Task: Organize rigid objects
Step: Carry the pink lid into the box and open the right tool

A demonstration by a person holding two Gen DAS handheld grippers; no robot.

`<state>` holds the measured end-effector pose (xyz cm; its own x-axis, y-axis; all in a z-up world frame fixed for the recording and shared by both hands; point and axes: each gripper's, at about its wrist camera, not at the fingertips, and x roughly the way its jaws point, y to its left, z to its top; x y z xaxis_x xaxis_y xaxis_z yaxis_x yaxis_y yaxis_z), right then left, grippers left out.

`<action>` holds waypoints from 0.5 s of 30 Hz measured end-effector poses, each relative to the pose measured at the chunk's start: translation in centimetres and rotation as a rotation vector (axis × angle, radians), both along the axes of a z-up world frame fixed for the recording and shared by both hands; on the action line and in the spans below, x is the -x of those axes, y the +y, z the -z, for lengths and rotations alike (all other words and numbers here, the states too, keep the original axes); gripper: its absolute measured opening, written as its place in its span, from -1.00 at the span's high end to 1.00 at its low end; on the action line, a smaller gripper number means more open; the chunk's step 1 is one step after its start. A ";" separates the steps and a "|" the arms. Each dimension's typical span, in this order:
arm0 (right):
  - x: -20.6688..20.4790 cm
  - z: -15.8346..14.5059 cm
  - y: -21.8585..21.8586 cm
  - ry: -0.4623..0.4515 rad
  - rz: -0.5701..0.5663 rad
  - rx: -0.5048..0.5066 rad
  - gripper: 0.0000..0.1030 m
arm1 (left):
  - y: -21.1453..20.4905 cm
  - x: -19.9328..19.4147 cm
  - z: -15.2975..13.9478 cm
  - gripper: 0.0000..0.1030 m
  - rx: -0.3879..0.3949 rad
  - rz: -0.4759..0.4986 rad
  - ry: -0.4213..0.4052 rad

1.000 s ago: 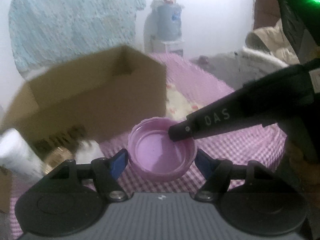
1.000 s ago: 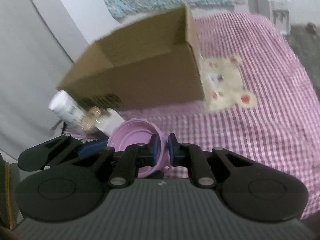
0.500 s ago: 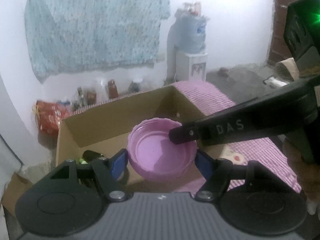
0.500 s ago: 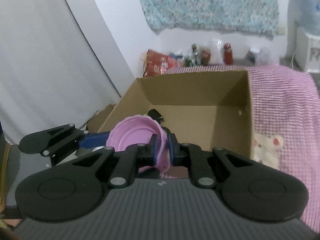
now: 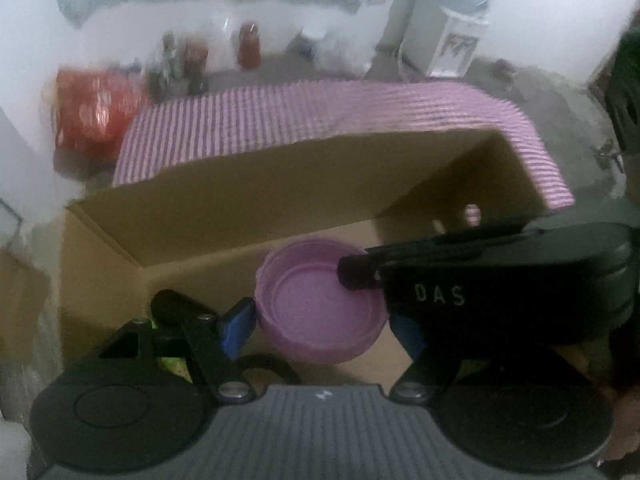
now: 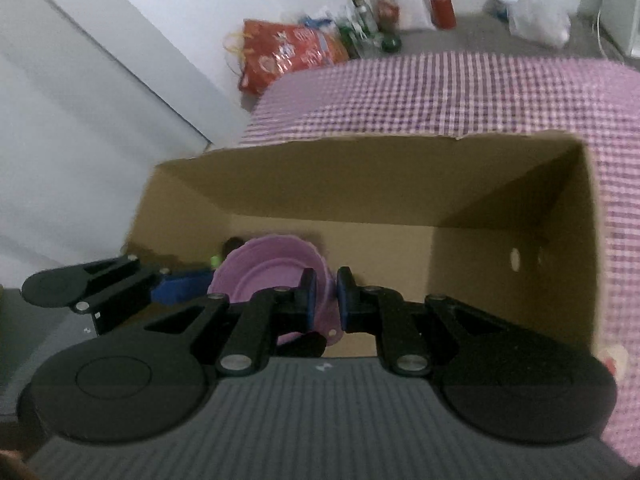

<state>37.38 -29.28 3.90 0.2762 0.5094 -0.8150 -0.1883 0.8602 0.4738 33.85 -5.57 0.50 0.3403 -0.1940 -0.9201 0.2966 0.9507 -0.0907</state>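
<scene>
While my cardboard box on the checked cloth already holds one dark item (too blurred to name), the pink lid hangs inside it, not yet released. My right gripper pinches its rim; my left gripper sits spread around it, apparently without gripping. It looks shallow, round, hollow side up.

Lid apparently inside box
</scene>
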 end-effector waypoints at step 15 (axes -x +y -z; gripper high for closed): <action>-4.3 6.4 2.3 0.094 0.020 -0.070 0.55 | 0.1 -3.8 3.3 -0.47 -0.088 -0.065 0.050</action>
